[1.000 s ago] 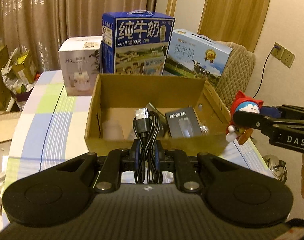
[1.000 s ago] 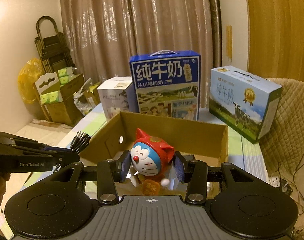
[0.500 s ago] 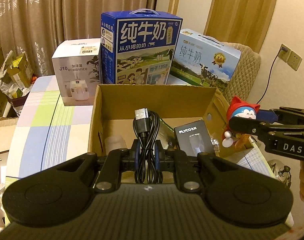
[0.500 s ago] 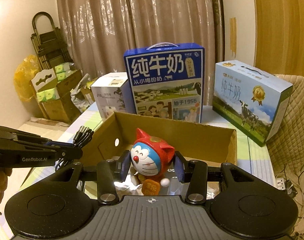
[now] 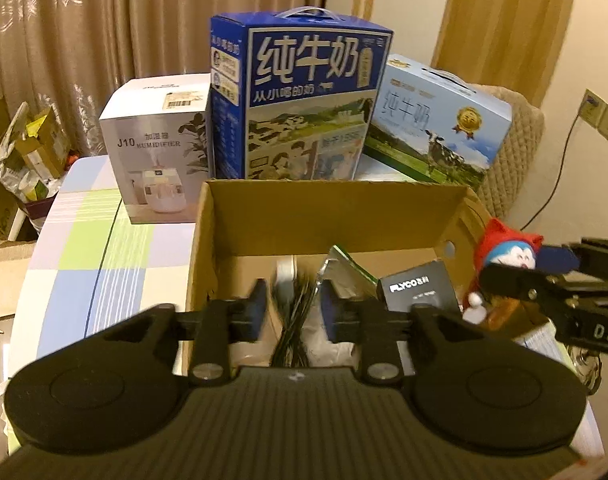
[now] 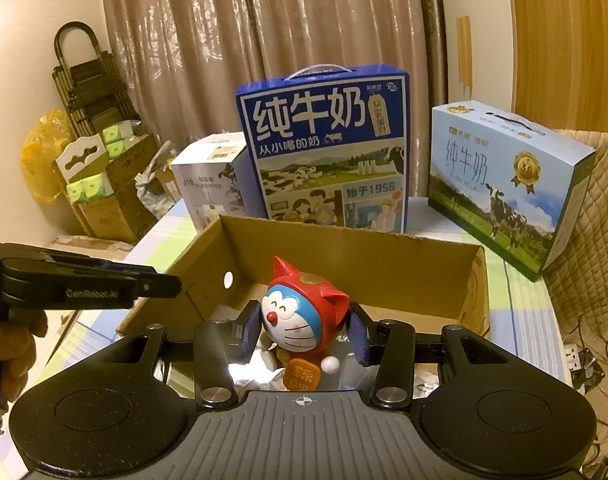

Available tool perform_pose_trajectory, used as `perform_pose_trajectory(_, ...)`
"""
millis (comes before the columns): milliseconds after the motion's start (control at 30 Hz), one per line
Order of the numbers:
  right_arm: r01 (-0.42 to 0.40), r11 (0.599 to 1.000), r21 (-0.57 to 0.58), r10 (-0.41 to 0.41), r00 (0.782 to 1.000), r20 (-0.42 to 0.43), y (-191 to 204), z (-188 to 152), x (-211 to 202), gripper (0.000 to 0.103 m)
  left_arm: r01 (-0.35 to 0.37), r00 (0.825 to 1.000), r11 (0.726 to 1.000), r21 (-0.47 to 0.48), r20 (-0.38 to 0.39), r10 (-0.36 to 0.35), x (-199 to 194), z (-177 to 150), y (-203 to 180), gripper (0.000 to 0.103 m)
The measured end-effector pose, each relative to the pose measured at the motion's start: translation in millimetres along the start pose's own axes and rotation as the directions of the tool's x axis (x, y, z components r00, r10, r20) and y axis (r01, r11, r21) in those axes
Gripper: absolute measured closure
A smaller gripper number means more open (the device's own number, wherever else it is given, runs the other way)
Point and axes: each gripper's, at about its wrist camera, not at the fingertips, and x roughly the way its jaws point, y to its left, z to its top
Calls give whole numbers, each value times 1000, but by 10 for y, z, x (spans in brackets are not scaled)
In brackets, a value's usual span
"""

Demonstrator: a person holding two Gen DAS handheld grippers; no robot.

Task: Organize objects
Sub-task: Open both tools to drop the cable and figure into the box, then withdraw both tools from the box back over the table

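An open cardboard box [image 5: 332,216] stands on the table, also in the right wrist view [image 6: 344,256]. My left gripper [image 5: 292,304] is open over its front edge; the black USB cable [image 5: 294,320], blurred, hangs loose between the spread fingers above the box floor. A black Flyco box [image 5: 420,288] and a silver foil packet [image 5: 344,268] lie inside. My right gripper [image 6: 304,326] is shut on a red-hooded Doraemon figure [image 6: 300,316], held over the box's right front part; the figure shows at the right of the left wrist view [image 5: 504,252].
Behind the box stand a white humidifier carton [image 5: 160,156], a dark blue milk carton [image 5: 300,100] and a light blue milk carton [image 5: 436,124]. The checked tablecloth [image 5: 100,248] extends left. A quilted chair [image 5: 516,152] is at the right.
My left gripper has opened and let go of the cable, which is dropping into the box. Both grippers have moved forward over the box. The right one still holds the figure.
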Motion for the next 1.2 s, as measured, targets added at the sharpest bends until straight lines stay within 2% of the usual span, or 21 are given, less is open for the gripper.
perform_pose_trajectory(300, -5, 1000, 21, 5, 1000, -9, -21, -29, 54, 60, -1, 1000, 998, -63, 16, 2, -128, -118, 173, 75)
perform_pose_trajectory(433, -43, 999, 24, 42, 998, 42, -12, 23, 39, 60, 3, 1000, 997, -75, 22, -2, -211, -197, 193, 73)
perform_pose_trajectory(467, -53, 998, 29, 51, 997, 63, -9, 40, 16, 58, 5, 1000, 997, -77, 23, -3, -229, -211, 193, 71)
perform_pose_trajectory(533, -51, 997, 55, 45, 995, 93, -24, 82, -41, 42, 6, 1000, 997, -81, 25, -4, -274, -251, 194, 67)
perform_pose_trajectory(667, -43, 996, 79, 33, 991, 128, -35, 80, -213, 40, 1, 999, 997, -83, 32, 1, -369, -345, 187, 57)
perform_pose_trajectory(833, -30, 993, 118, 15, 992, 126, -10, -133, -471, 40, -13, 999, 996, -87, 47, 17, -579, -519, 153, 46)
perform_pose_trajectory(933, -28, 987, 160, 10, 994, 109, 29, -345, -654, 40, -18, 999, 994, -105, 49, 23, -726, -666, 134, 42)
perform_pose_trajectory(1067, -14, 979, 204, -3, 996, 85, 134, -673, -907, 40, -23, 998, 992, -126, 49, 29, -950, -897, 90, 33)
perform_pose_trajectory(1200, -7, 974, 227, -6, 998, 58, 239, -990, -1153, 40, -46, 998, 989, -141, 45, 53, -1181, -1157, 66, 29)
